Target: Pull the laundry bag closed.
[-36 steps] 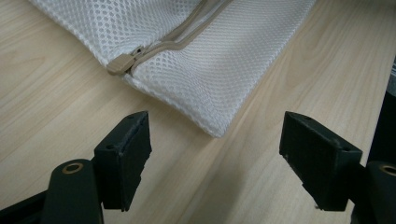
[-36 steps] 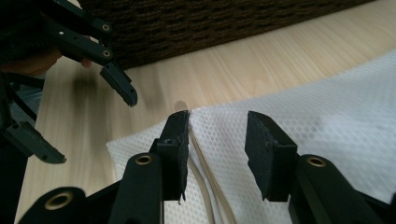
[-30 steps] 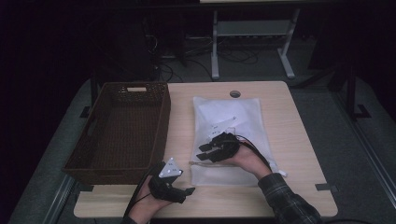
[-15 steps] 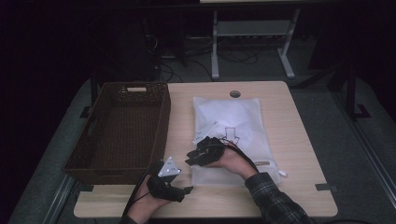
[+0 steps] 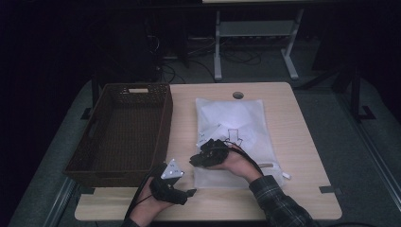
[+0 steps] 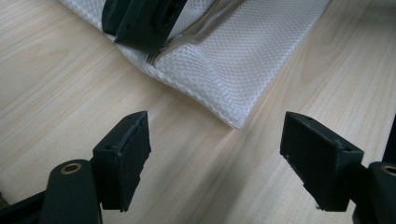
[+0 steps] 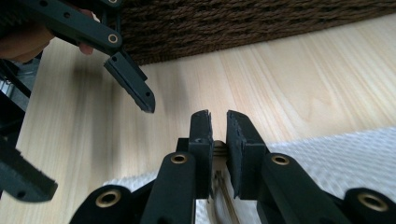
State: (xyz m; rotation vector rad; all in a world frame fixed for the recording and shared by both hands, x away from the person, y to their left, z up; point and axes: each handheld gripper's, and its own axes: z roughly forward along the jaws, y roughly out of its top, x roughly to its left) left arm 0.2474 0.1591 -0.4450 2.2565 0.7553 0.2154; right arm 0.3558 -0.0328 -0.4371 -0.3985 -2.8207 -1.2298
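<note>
- A pale wooden tabletop (image 5: pixel 283 118) is seen in a dark room, with a grey floor around it and a metal stand behind it.
- A brown woven basket (image 5: pixel 123 130) is placed on the tabletop's left part, and a white mesh bag (image 5: pixel 246 123) lies flat just beside the basket, nearer the tabletop's middle.
- The bag's near left corner (image 6: pixel 233 119) is marked by a zipper seam (image 6: pixel 201 35) running along its near edge.
- The right gripper (image 5: pixel 201 158) is laid over that near left part of the bag, and its fingers (image 7: pixel 201 135) have just been closing; a narrow gap remains between them, and the zipper's metal part (image 7: pixel 219 149) is seen in it.
- Whether the pads already press on the zipper cannot be told.
- The left gripper (image 5: pixel 187 191) is held low over bare tabletop, near the bag's near left corner and apart from it.
- Its fingers (image 6: pixel 123 158) are spread wide and nothing is held between them; the bag's corner lies just ahead of them.
</note>
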